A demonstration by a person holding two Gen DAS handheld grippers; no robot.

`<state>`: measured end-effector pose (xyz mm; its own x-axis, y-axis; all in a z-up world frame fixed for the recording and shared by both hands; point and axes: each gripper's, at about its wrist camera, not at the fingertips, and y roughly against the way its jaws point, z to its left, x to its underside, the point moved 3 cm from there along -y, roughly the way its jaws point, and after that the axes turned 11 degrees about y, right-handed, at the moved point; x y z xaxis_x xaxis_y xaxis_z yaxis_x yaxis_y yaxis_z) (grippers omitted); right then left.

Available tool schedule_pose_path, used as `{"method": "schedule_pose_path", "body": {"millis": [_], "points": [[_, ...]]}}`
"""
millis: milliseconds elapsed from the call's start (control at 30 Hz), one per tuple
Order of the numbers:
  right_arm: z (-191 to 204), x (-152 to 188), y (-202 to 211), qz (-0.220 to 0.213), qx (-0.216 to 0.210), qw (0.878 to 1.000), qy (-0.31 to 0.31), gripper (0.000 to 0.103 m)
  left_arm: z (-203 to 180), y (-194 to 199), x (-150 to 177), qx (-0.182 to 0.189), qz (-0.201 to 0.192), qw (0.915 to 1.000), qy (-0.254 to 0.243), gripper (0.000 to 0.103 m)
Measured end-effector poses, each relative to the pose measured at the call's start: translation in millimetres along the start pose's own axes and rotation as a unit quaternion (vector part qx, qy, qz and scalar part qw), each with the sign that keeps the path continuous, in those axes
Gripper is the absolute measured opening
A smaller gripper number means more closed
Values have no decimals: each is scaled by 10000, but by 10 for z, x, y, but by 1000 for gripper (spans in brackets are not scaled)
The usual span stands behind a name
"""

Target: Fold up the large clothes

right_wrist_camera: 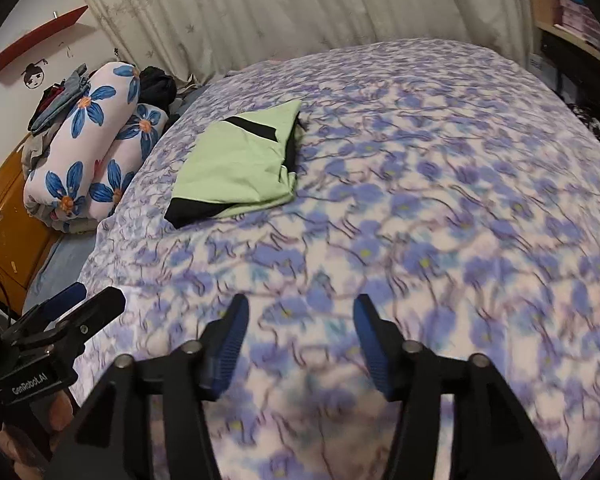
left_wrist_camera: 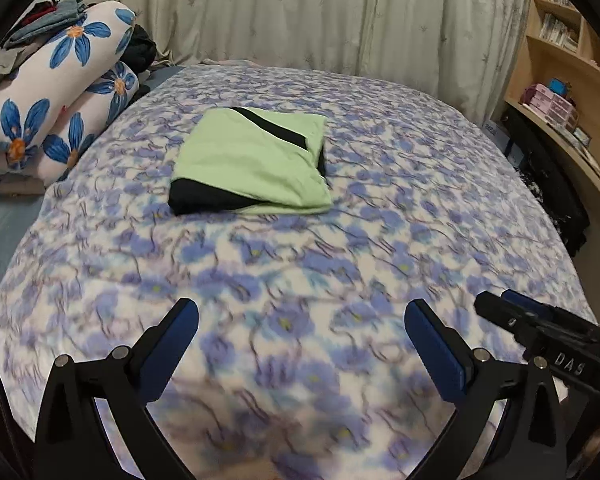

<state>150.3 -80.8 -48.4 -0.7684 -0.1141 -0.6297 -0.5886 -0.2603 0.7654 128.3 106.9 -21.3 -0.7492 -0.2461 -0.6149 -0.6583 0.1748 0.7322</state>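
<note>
A folded green-and-black garment (left_wrist_camera: pixel 248 162) lies on the flower-print bedspread (left_wrist_camera: pixel 300 280) well ahead of both empty, spread grippers, left gripper (left_wrist_camera: pixel 302 322) and right gripper (right_wrist_camera: pixel 300 312), hovering low side by side; only the right wrist view shows the orange cabinet (right_wrist_camera: pixel 8 216).

Folded garment (left_wrist_camera: pixel 248 160) on the bedspread (left_wrist_camera: pixel 300 280), rolled bedding (left_wrist_camera: pixel 56 92) left, curtain (left_wrist_camera: pixel 320 12) behind, shelves (left_wrist_camera: pixel 564 60) right.

Folded green and black garment (left_wrist_camera: pixel 250 162) lying flat on flowered bed (left_wrist_camera: pixel 380 220), well apart from left gripper (left_wrist_camera: pixel 300 328), jaws spread wide, empty. Right gripper (left_wrist_camera: pixel 500 308) low at right edge.
</note>
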Motion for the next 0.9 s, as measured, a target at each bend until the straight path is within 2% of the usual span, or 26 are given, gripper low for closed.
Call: {"method": "schedule_pose_path", "body": {"millis": [167,400,733,900], "points": [[-43,243,314,-115,189,9997,-129,61,-153,262,280,4,34,10000,46,102],[-40,481,600,-177,220,9995,-166,61,-336,454,512,-293,26,9996,-56,102],[-74,621,741,-270,426,9987,-113,61,-536,537,692,-399,73,9985,-381,102],[-97,664,764,-277,505,9982,-138,61,-554,525,727,-384,115,9986,-355,102]]}}
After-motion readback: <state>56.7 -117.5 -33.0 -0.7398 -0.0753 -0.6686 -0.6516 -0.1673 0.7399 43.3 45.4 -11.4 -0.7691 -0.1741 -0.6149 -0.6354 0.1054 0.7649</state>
